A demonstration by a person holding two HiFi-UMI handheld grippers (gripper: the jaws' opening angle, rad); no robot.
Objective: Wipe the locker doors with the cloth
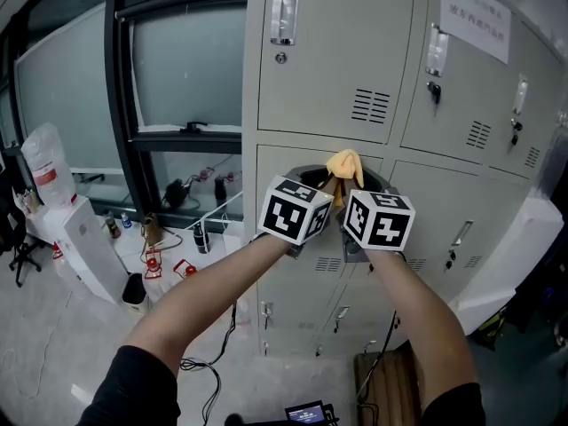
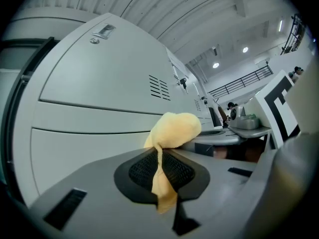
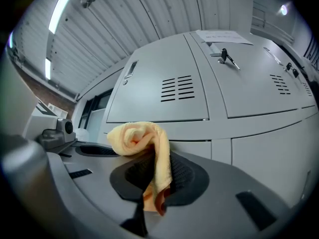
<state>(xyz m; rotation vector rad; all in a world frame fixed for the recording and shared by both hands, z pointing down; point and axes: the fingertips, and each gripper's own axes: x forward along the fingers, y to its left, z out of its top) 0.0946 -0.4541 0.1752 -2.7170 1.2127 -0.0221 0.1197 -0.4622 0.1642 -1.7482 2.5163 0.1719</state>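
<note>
Yellow cloth point(image 2: 172, 131), bunched up, is shared between both tools: the left gripper point(image 2: 160, 166) is clamped tight on one end, the right gripper point(image 3: 155, 176) on the other, the two side by side. The wad pokes out just past their tips. Straight ahead, close in, stand the grey locker doors point(image 1: 337, 51).

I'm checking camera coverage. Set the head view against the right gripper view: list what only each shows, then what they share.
Head view only: the person's forearms, the two black-and-white marker cubes. Right gripper view only: a ribbed white ceiling with a strip light, black meshed pads clamping the crumpled yellow cloth. Shared: that cloth, grey metal locker doors with vent slots.
</note>
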